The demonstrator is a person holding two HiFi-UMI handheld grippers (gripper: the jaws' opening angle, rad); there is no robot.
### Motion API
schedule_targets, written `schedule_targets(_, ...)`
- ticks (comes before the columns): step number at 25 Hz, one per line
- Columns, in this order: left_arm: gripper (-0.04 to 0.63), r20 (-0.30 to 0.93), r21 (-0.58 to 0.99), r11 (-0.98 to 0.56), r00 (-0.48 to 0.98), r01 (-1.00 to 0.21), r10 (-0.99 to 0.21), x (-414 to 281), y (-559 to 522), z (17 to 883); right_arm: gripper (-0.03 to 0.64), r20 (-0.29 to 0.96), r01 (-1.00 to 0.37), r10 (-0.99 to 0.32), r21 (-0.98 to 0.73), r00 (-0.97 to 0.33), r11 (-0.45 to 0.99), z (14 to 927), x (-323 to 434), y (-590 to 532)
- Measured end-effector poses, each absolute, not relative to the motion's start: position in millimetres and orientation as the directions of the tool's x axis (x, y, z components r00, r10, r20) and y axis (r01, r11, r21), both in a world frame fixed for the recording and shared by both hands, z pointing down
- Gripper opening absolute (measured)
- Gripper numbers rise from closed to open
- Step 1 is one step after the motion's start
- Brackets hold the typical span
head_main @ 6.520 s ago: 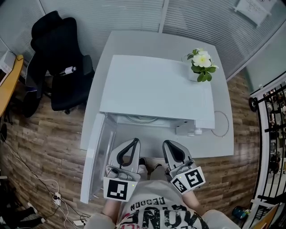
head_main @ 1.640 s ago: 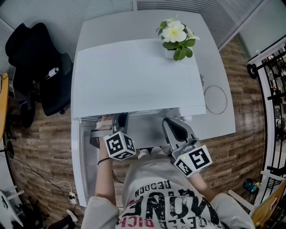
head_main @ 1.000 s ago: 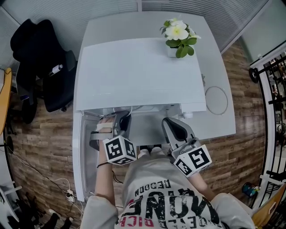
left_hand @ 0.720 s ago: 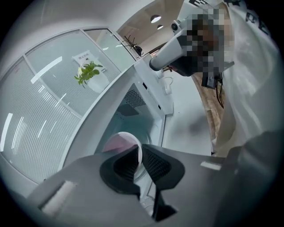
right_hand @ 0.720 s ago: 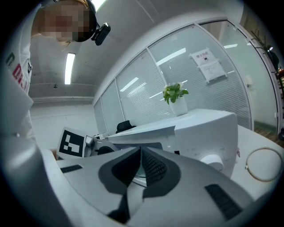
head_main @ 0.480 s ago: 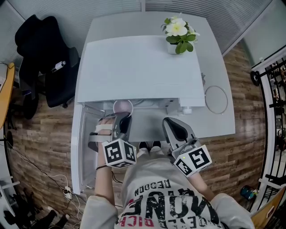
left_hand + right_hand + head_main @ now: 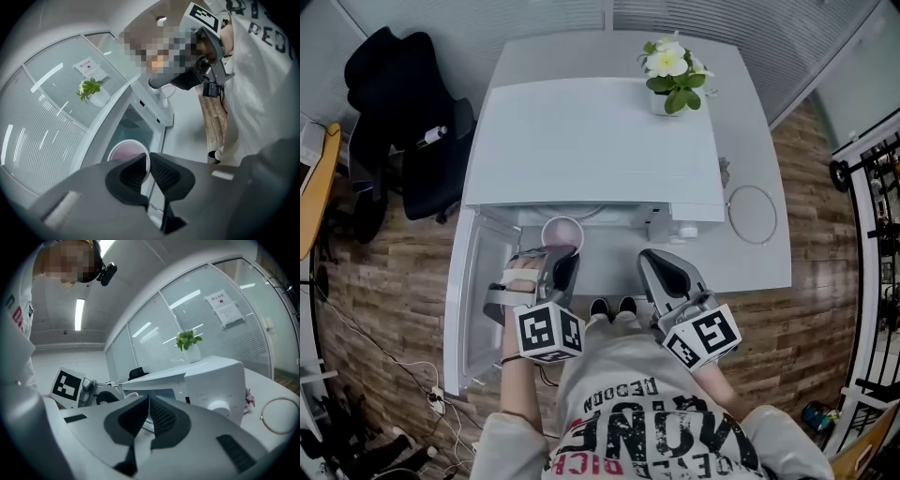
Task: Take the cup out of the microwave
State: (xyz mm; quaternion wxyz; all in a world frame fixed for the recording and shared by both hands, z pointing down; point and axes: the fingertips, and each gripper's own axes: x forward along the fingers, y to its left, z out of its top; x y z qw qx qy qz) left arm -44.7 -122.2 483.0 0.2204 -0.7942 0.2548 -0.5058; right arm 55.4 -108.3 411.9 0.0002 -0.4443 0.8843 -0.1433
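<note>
A pale pink cup (image 7: pixel 561 232) hangs just in front of the white microwave (image 7: pixel 595 141), at the mouth of its open cavity. My left gripper (image 7: pixel 565 255) is shut on the cup's rim. In the left gripper view one jaw sits inside the cup (image 7: pixel 125 152) and the other outside, the left gripper (image 7: pixel 148 160) pinching the wall. My right gripper (image 7: pixel 659 270) is shut with nothing in it, to the right of the cup and in front of the control panel. In the right gripper view the right gripper (image 7: pixel 147 405) has its pads together, facing the microwave (image 7: pixel 213 376).
The microwave door (image 7: pixel 472 305) stands swung open on the left, beside my left hand. A potted plant (image 7: pixel 673 67) sits on the microwave's top at the back right. A thin ring (image 7: pixel 752 214) lies on the white table right of the oven. A black chair (image 7: pixel 403 122) stands at far left.
My left gripper has drawn back out of the cavity toward me, bringing the cup with it; the cup's rim now shows clear of the microwave's top. The right gripper has stayed put.
</note>
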Motion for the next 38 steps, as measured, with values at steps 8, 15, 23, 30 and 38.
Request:
schedule_targets(8,0.038,0.689,-0.607,-0.778,0.383,-0.161,-0.616,-36.8,-110.7,469.5,0.021,0.114,-0.767,-0.767,-0.239,-0.632,0.596,406.2,54.4,-110.4)
schedule_targets(15,0.038,0.692,-0.613,-0.776,0.373,-0.147,-0.618,-38.0,-107.6,459.5,0.021,0.107,-0.75,-0.75,-0.229,-0.653,0.62,400.5,53.0,-114.1)
schedule_targets(23,0.038,0.741,-0.536,-0.836,0.41,-0.116,-0.532,-32.3,-86.7,459.3,0.021,0.107,-0.743,-0.742,-0.222,-0.662,0.631,399.0,54.7,-112.8)
schedule_targets(30,0.038,0.748,-0.527,-0.843,0.412,-0.109,-0.521,-29.8,-75.8,453.9,0.021,0.099,-0.743,-0.743,-0.22,-0.662,0.632,396.2,54.6,-107.8)
schedule_targets(38,0.038,0.76,-0.502,-0.856,0.41,-0.123,-0.504,-28.1,-61.1,447.0,0.021,0.104,-0.738,-0.738,-0.225,-0.667,0.636,396.6,54.2,-101.5)
